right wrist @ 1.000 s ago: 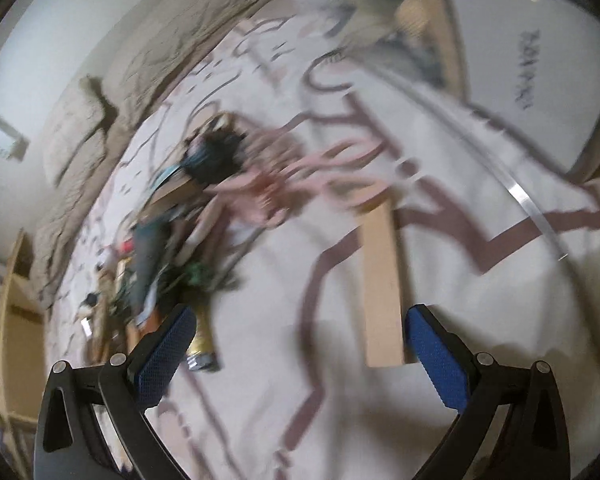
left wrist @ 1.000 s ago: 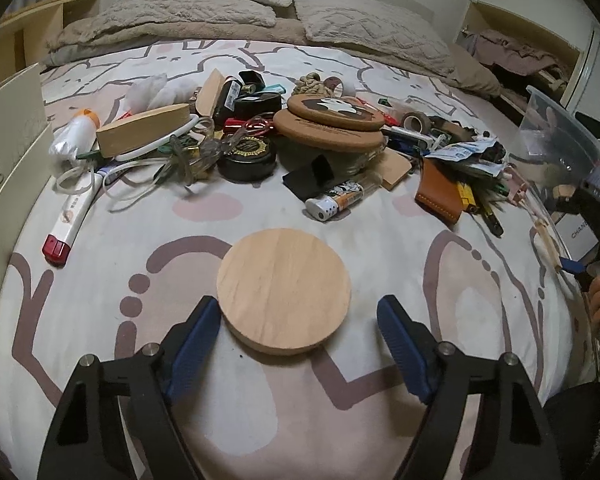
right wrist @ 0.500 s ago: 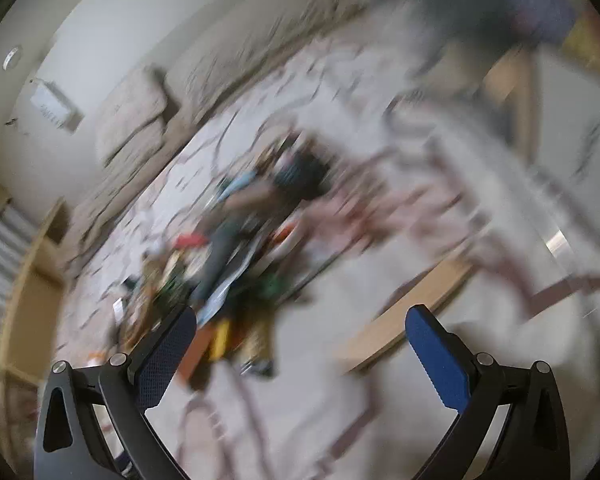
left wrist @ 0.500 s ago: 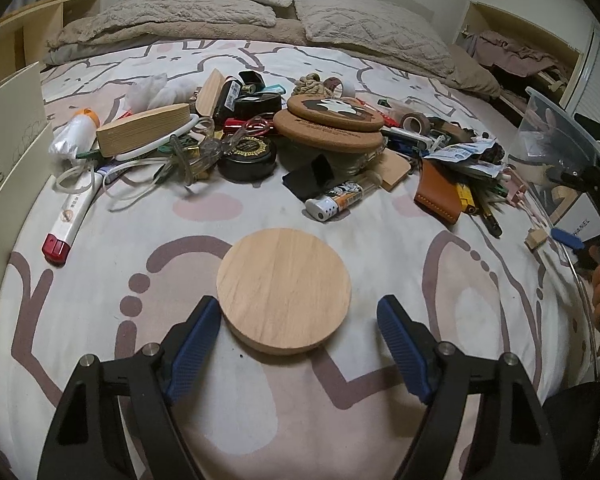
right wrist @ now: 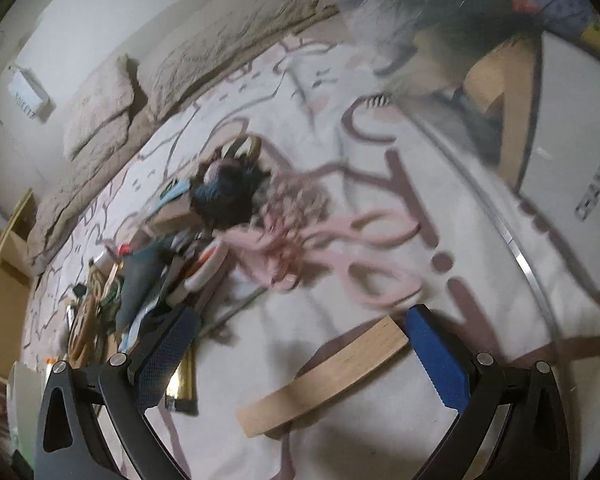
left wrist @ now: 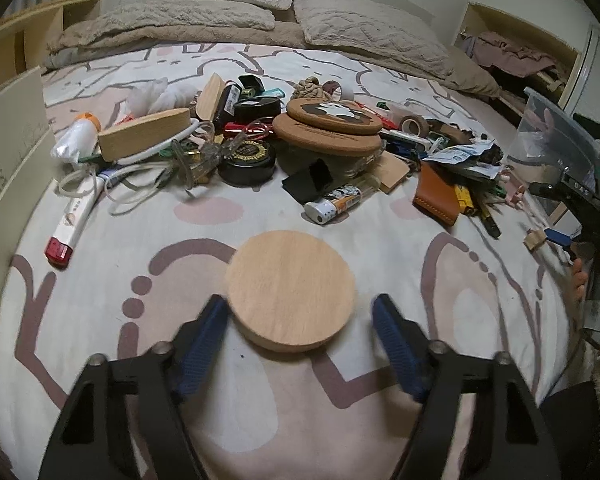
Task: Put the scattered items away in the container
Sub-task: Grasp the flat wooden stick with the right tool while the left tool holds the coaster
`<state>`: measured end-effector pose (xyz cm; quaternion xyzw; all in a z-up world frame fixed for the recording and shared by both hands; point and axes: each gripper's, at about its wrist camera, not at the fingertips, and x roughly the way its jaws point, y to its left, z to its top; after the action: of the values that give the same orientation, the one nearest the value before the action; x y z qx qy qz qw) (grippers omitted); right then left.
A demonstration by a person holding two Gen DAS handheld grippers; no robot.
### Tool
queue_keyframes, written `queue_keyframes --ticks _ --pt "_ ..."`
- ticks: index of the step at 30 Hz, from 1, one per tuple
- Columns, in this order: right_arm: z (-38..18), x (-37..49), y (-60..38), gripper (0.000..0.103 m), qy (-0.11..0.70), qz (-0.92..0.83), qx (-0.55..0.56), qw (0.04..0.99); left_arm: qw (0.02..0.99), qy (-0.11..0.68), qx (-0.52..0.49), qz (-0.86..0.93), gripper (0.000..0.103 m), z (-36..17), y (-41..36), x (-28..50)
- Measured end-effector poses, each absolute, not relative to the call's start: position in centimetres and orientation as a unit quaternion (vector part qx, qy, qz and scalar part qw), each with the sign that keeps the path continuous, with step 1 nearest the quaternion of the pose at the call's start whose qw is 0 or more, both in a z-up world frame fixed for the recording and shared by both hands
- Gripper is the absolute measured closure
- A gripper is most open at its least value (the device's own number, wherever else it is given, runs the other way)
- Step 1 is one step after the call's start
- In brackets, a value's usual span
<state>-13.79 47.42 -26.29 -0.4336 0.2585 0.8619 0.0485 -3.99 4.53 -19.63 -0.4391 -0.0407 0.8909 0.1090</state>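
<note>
Nearby, lighter [left wrist: 337, 203], wallet [left wrist: 436, 196], cluttered bedspread [left wrist: 100, 280]

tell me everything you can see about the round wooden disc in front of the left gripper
The round wooden disc is a plain, pale, thick slab of light wood with faint grain, a smooth unmarked top and a rounded edge. It lies flat on the patterned bedspread, apart from the clutter pile behind it. It sits between the left gripper fingers, whose jaws are closing; the left pad looks at its rim, the right still clear.
</note>
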Motion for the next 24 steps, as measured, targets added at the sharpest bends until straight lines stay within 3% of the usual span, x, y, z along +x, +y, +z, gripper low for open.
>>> queue_keyframes --ticks 12,24 --pt "-26.1 -13.1 41.9 0.000 0.132 0.873 -0.470 0.009 0.117 -0.044 -0.435 0.891 0.038 -19.7 4.4 -4.3" --pt "-27.5 -13.3 39.0 0.000 0.006 0.866 -0.496 0.055 0.113 -0.042 -0.429 0.895 0.036 -20.1 4.8 -5.1"
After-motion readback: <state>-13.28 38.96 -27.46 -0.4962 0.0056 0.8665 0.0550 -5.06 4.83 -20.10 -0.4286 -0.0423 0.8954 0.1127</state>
